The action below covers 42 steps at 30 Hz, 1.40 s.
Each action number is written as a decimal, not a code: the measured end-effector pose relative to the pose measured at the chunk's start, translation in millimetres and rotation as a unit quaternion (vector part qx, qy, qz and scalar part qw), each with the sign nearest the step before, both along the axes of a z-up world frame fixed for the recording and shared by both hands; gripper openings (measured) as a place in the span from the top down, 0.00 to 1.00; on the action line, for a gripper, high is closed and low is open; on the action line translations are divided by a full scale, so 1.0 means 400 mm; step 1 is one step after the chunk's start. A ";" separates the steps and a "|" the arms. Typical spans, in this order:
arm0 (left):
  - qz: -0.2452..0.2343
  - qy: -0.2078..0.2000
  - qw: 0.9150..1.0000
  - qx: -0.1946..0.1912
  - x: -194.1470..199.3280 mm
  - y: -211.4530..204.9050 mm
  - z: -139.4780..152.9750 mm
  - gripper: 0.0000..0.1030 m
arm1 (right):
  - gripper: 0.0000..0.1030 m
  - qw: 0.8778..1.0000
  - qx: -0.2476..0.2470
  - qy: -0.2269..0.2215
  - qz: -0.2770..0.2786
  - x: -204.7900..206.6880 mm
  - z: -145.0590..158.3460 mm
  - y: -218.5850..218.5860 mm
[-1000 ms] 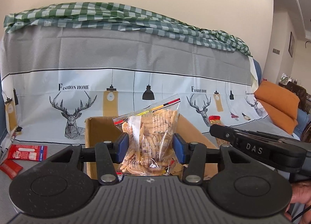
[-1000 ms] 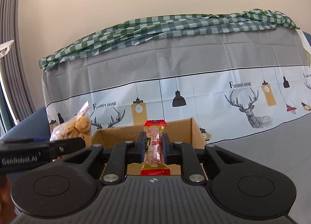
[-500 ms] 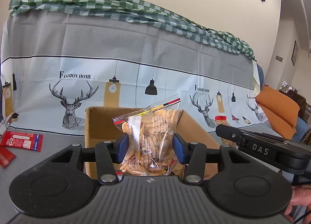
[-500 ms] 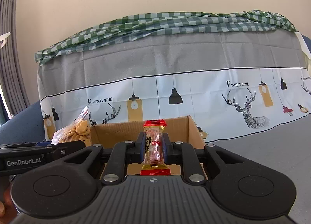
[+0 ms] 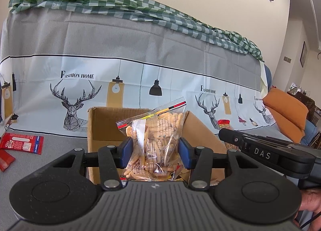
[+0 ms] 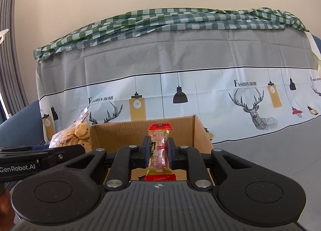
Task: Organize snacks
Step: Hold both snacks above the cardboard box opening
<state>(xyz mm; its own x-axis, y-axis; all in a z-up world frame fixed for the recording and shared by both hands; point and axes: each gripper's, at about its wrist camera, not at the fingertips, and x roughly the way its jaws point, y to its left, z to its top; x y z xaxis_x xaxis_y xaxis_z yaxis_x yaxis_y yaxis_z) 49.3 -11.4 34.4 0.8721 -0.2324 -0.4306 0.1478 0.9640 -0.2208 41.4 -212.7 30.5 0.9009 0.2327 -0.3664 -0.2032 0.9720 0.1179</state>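
My left gripper (image 5: 155,151) is shut on a clear zip bag of biscuits (image 5: 155,142), held upright over the near edge of an open cardboard box (image 5: 106,128). My right gripper (image 6: 158,150) is shut on a slim snack bar in a clear wrapper with red ends (image 6: 158,148), upright above the same cardboard box (image 6: 180,128). From the right wrist view the biscuit bag (image 6: 77,133) shows at the left beside the box, behind the left gripper's body. The right gripper's body crosses the right side of the left wrist view.
Red snack packets (image 5: 22,143) lie on the grey cover left of the box. A sofa back draped in a grey deer-print cloth (image 5: 140,82) and green checked cloth rises behind. Orange cushions (image 5: 284,110) sit far right. A hand (image 5: 310,203) shows at the lower right.
Both views tilt a little, so the sofa back and box sit slightly lower in frame. The biscuit bag and the snack bar stay gripped as before.
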 end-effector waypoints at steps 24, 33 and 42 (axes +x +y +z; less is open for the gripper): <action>-0.002 -0.003 1.000 -0.004 -0.003 0.001 0.000 0.48 | 0.83 1.000 -0.013 -0.004 0.006 0.002 -0.005 0.006; -0.003 -0.004 1.000 -0.005 -0.003 0.000 -0.001 0.48 | 0.82 1.000 -0.014 -0.005 0.005 0.000 -0.007 0.009; -0.004 -0.004 1.000 -0.006 -0.004 0.000 0.001 0.48 | 0.82 1.000 -0.017 -0.004 0.008 -0.002 -0.007 0.014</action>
